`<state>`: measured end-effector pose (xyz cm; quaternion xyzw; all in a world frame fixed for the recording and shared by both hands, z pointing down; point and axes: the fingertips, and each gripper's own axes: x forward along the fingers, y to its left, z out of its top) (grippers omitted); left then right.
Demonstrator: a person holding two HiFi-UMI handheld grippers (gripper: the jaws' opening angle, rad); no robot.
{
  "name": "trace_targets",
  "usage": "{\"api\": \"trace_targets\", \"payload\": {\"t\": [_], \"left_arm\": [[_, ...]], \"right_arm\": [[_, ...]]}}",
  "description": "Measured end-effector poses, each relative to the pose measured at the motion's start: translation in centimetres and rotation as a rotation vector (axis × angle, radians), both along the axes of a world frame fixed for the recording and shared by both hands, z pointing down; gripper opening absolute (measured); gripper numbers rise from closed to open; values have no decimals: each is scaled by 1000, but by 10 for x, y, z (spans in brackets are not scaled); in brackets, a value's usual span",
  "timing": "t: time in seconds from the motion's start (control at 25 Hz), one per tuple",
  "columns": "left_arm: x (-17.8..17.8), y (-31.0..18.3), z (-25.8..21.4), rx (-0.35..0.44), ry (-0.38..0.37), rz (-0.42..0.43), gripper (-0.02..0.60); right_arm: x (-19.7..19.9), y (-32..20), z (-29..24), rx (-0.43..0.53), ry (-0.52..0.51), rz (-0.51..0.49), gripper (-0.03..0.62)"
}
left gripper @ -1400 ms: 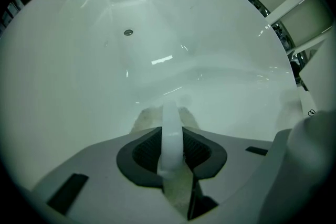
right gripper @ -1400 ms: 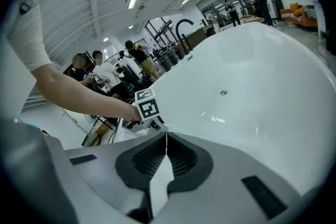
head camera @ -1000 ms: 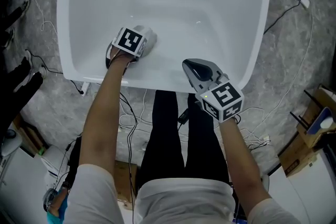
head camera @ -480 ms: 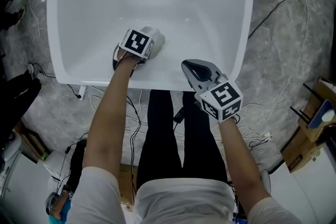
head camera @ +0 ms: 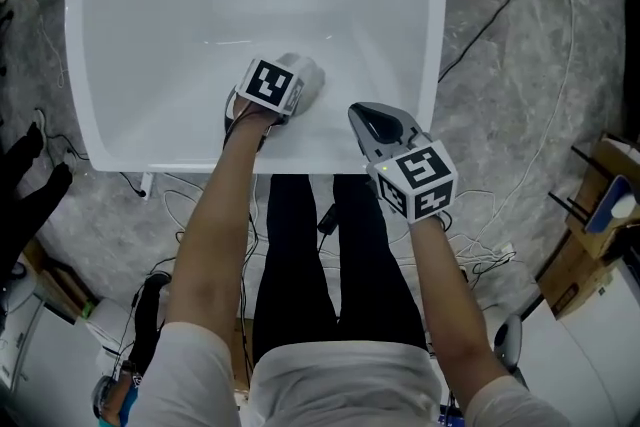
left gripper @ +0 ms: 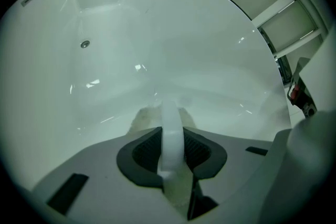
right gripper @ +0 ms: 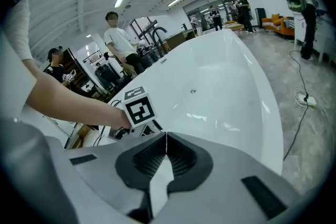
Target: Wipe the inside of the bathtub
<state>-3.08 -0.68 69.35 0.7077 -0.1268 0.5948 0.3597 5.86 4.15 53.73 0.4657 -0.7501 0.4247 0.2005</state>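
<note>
White bathtub (head camera: 436,15), seemingly white cloth (left gripper: 171,134), grey marbled floor (head camera: 490,135)

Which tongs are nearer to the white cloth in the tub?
Left. The left tongs are shut on the cloth, inside the tub. The right tongs, shut and empty, hang over the near rim, right of the cloth and apart from it.

Bright, even light; fisheye-warped edges
</note>
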Motion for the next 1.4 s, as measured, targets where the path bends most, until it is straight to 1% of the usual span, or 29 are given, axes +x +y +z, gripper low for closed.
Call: {"api": "trace_targets", "payload": {"t": [0.08,0.2,0.32,0.56,0.72,0.88,1.08,1.28,1.4], "left_arm": [[12,4,1,-6,11,-6,101],[29,10,5,-18,26,-15,101],[42,15,7,-30,41,-21,101],[64,21,16,-65,64,-40,101],[76,23,24,-80,75,-42,101],[80,22,35,-100,75,-64,101],[81,16,50,-107,75,-75,101],[81,11,63,-104,69,-61,101],[78,8,72,-95,67,-49,101]], "right_arm": [[4,-2,8,-29,26,-11,20],[4,-3,20,-72,70,-55,21],[3,-2,27,-116,94,-83,20],[2,0,34,-165,72,-87,21],[5,-2,38,-185,81,-87,21],[5,-6,41,-190,83,-85,21],[2,-13,50,-197,86,-91,21],[1,-22,58,-188,92,-83,21],[-4,-25,62,-191,93,-106,21]]}}
